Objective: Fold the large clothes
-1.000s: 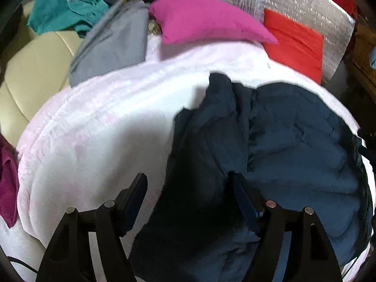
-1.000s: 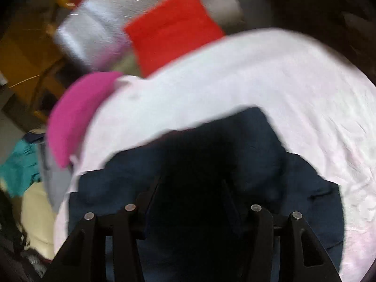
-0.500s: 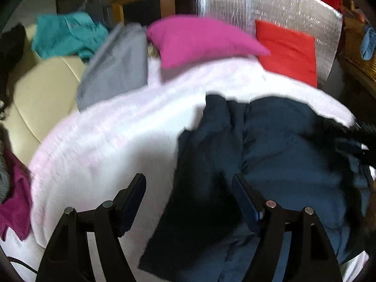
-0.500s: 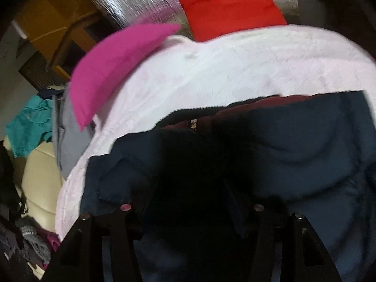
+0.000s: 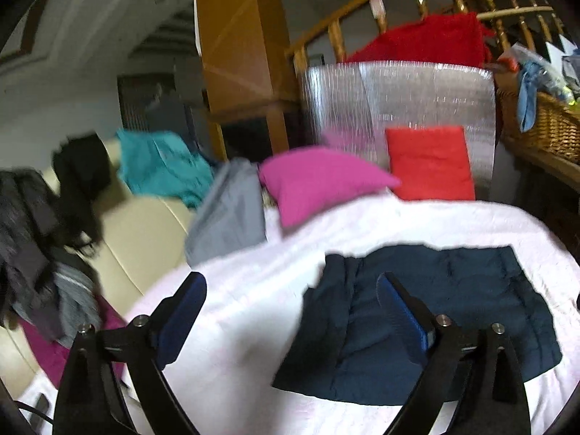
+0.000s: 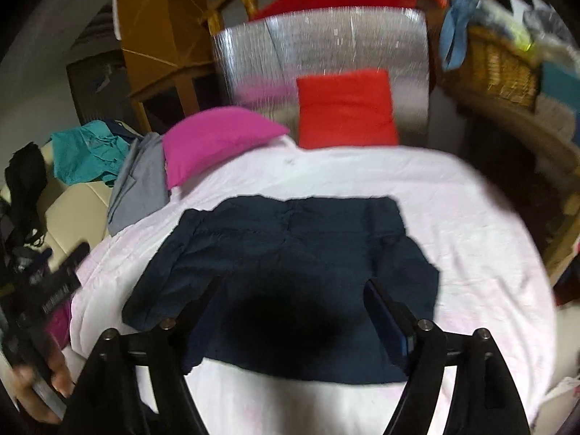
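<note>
Pale pink bedding (image 6: 453, 217) carries a folded navy garment (image 6: 290, 253), lying flat near its middle below a magenta pillow (image 6: 214, 137) and a red cushion (image 6: 344, 108). Both grippers hang above it, clear of the cloth: the left gripper (image 5: 290, 311) over its left edge, the right gripper (image 6: 293, 308) over its near half, each with fingers (image 5: 402, 311) opening and nothing between them.

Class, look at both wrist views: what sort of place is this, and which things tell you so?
Probably a lived-in home, a living or sleeping area. A white blanket is spread with a navy garment on it, pillows lie behind, and a wooden stair railing and wicker basket stand nearby.
</note>
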A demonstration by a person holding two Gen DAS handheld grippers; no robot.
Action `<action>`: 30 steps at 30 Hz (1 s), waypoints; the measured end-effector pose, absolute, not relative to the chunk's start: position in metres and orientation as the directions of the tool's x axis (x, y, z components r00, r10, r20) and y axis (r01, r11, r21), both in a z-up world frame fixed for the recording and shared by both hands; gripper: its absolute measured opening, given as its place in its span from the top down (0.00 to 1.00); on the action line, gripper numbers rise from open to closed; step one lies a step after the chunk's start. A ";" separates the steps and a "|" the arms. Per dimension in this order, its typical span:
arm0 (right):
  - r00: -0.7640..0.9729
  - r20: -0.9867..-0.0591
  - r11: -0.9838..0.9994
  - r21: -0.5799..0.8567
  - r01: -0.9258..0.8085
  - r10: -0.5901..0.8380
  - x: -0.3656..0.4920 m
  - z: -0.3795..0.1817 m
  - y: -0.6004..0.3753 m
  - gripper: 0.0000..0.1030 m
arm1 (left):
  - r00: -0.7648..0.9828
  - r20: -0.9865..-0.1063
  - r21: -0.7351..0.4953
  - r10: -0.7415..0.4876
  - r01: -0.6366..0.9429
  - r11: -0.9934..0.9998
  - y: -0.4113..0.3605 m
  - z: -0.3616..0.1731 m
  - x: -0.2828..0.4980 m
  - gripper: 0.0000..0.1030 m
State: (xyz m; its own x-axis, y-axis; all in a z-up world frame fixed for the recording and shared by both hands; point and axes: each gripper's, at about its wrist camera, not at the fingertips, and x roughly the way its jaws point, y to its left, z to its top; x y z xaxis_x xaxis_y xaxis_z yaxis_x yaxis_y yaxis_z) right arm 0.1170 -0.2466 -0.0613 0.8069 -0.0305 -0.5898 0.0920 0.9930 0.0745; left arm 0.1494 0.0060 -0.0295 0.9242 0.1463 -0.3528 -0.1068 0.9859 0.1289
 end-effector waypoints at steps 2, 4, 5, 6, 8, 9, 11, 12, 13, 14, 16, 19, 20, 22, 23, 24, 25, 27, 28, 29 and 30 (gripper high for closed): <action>0.826 -0.560 0.992 0.058 0.110 -0.059 0.094 -0.049 -0.242 0.17 | 0.938 -0.325 0.123 0.125 -0.089 0.988 0.006 -0.011 0.126 0.07; 0.838 -0.541 0.990 0.063 0.129 -0.075 0.071 -0.038 -0.238 0.16 | 0.946 -0.314 0.105 0.079 -0.048 0.993 0.007 0.005 0.102 0.05; 0.840 -0.537 0.989 0.065 0.132 -0.077 0.064 -0.035 -0.235 0.16 | 0.947 -0.315 0.095 0.064 -0.036 0.995 0.008 0.010 0.096 0.05; 0.842 -0.533 0.987 0.070 0.148 -0.088 0.052 -0.031 -0.232 0.15 | 0.948 -0.314 0.081 0.047 -0.022 0.996 0.009 0.016 0.086 0.05; 0.844 -0.527 0.983 0.078 0.169 -0.103 0.035 -0.028 -0.226 0.15 | 0.952 -0.304 0.070 0.030 -0.009 0.998 0.009 0.024 0.066 0.05; 0.845 -0.523 0.981 0.081 0.178 -0.110 0.026 -0.027 -0.223 0.15 | 0.954 -0.298 0.075 0.029 -0.006 0.997 0.009 0.029 0.057 0.05; 0.847 -0.513 0.977 0.074 0.202 -0.137 0.009 -0.023 -0.218 0.14 | 0.956 -0.293 0.097 0.030 -0.001 0.995 0.006 0.035 0.041 0.05; 0.849 -0.510 0.975 0.075 0.207 -0.141 0.003 -0.023 -0.216 0.13 | 0.958 -0.286 0.105 0.028 0.002 0.994 0.006 0.038 0.033 0.05; 0.852 -0.505 0.975 0.084 0.208 -0.138 -0.006 -0.021 -0.214 0.13 | 0.959 -0.280 0.111 0.029 0.002 0.994 0.005 0.039 0.028 0.05; 0.854 -0.501 0.973 0.090 0.210 -0.138 -0.014 -0.018 -0.212 0.12 | 0.961 -0.274 0.118 0.032 0.001 0.993 0.004 0.041 0.021 0.05; 0.855 -0.491 0.968 0.084 0.235 -0.165 -0.031 -0.013 -0.208 0.12 | 0.961 -0.274 0.124 0.023 0.012 0.992 0.003 0.043 0.009 0.05; 0.856 -0.481 0.963 0.082 0.257 -0.188 -0.047 -0.006 -0.204 0.12 | 0.956 -0.293 0.116 0.001 0.035 0.993 0.003 0.045 0.001 0.05; 0.856 -0.479 0.961 0.081 0.265 -0.195 -0.051 -0.004 -0.202 0.12 | 0.955 -0.298 0.109 -0.005 0.039 0.993 0.003 0.047 -0.003 0.05; 0.859 -0.468 0.959 0.076 0.275 -0.209 -0.059 0.001 -0.201 0.12 | 0.957 -0.291 0.104 -0.003 0.035 0.994 0.002 0.048 -0.008 0.05; 0.859 -0.464 0.958 0.070 0.279 -0.216 -0.061 0.003 -0.200 0.12 | 0.957 -0.288 0.106 0.001 0.031 0.994 0.002 0.049 -0.010 0.05; 0.857 -0.462 0.956 0.062 0.288 -0.228 -0.063 0.004 -0.199 0.12 | 0.958 -0.286 0.110 0.004 0.029 0.994 0.001 0.050 -0.012 0.04; 0.856 -0.462 0.955 0.062 0.292 -0.232 -0.064 0.005 -0.199 0.12 | 0.959 -0.282 0.113 0.007 0.026 0.993 0.000 0.051 -0.014 0.04; 0.857 -0.464 0.956 0.068 0.286 -0.224 -0.067 0.007 -0.198 0.12 | 0.961 -0.277 0.117 0.010 0.023 0.993 -0.001 0.052 -0.017 0.04; 0.856 -0.465 0.956 0.068 0.287 -0.224 -0.068 0.007 -0.197 0.12 | 0.962 -0.274 0.117 0.011 0.022 0.993 -0.001 0.052 -0.018 0.04; 0.857 -0.465 0.956 0.068 0.286 -0.223 -0.069 0.007 -0.197 0.12 | 0.962 -0.273 0.118 0.011 0.022 0.993 -0.002 0.052 -0.020 0.04; 0.858 -0.464 0.956 0.069 0.284 -0.221 -0.068 0.008 -0.198 0.12 | 0.962 -0.271 0.119 0.011 0.022 0.993 -0.002 0.053 -0.021 0.04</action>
